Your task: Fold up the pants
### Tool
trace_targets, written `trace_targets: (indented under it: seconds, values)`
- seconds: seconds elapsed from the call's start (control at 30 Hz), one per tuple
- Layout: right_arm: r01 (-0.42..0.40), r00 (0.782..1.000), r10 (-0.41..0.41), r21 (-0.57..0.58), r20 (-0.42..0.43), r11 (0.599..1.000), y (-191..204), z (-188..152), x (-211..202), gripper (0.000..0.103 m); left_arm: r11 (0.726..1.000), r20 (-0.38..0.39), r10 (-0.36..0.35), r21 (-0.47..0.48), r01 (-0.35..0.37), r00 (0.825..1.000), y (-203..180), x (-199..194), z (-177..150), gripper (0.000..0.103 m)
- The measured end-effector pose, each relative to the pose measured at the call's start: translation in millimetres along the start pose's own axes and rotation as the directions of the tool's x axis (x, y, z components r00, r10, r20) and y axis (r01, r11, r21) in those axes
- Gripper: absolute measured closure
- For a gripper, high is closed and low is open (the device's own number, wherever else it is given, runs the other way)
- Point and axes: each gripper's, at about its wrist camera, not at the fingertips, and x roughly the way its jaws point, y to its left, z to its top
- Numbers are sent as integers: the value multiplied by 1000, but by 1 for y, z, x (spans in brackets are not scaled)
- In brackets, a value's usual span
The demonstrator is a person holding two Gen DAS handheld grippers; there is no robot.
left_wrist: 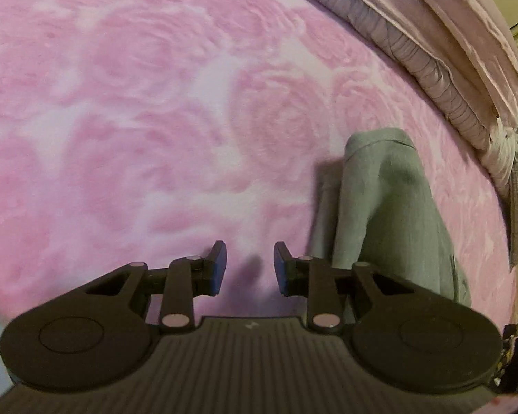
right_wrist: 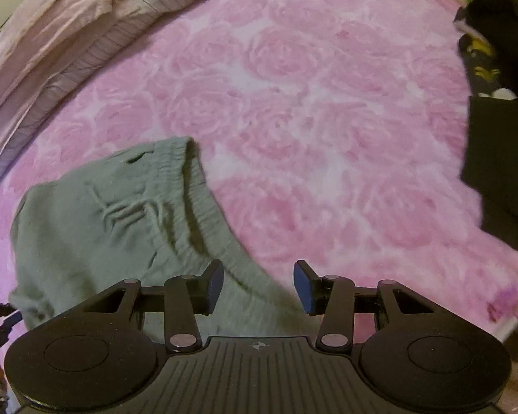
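Pants [right_wrist: 121, 227], soft grey-green knit, ribbed waistband, bunched on plush pink rose-embossed blanket [right_wrist: 310, 110]

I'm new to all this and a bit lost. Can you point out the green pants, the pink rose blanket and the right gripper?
green pants [right_wrist: 96, 227]: right wrist view, on the wrinkled front panel.
pink rose blanket [right_wrist: 310, 110]: right wrist view, on a bare patch.
right gripper [right_wrist: 258, 286]: right wrist view, midway between its open fingertips.
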Motion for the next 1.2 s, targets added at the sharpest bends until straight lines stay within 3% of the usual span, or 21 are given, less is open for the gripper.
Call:
trace_targets:
  seconds: [0.1, 0.17, 0.33, 0.53, 0.63, 0.73, 0.8, 1.03, 1.07, 1.13, 1.2]
  values:
    - [3, 1000, -3, -12, -20, 1000, 0, 17, 23, 61, 998, -22, -51, 33, 52, 998, -14, 26, 3, 79]
    - [4, 1000, -5, -29, -27, 1000, 3, 26, 37, 61, 996, -11, -36, 79, 37, 999, -26, 34, 1, 78]
    - [18, 998, -20, -41, -58, 999, 10, 42, 74, 61, 993, -25, -88, 80, 90, 996, -39, 36, -4, 79]
    - [-28, 995, 27, -13, -96, 1000, 19, 45, 88, 61, 982, -61, -180, 38, 182, 982, -50, 33, -11, 82]
    - [-27, 994, 24, -23, -104, 999, 18, 43, 86, 60, 969, -49, -238, -73, 235, 970, -41, 29, -15, 82]
    - [-21, 994, 22, 6, -110, 1000, 10, 41, 82, 60, 950, -14, -242, -205, 234, 970, -22, 27, -15, 82]
    - [-15, 994, 17, 24, -112, 1000, 2, 40, 80, 60, 946, -20, -250, -219, 240, 968, -22, 28, -14, 81]
    - [14, 992, -7, 56, -126, 998, -14, 31, 80, 60, 988, -62, -142, 53, 145, 988, -69, 40, -7, 70]
    - [10, 992, -3, 59, -127, 998, -15, 29, 80, 60, 988, -60, -122, 88, 127, 991, -73, 39, -9, 72]
    - [4, 992, 3, 58, -127, 998, -15, 26, 79, 60, 984, -52, -68, 158, 76, 996, -84, 40, -9, 92]
    - [-7, 992, 13, 51, -124, 999, -15, 24, 77, 60, 977, -34, -40, 208, 46, 999, -90, 31, -10, 99]
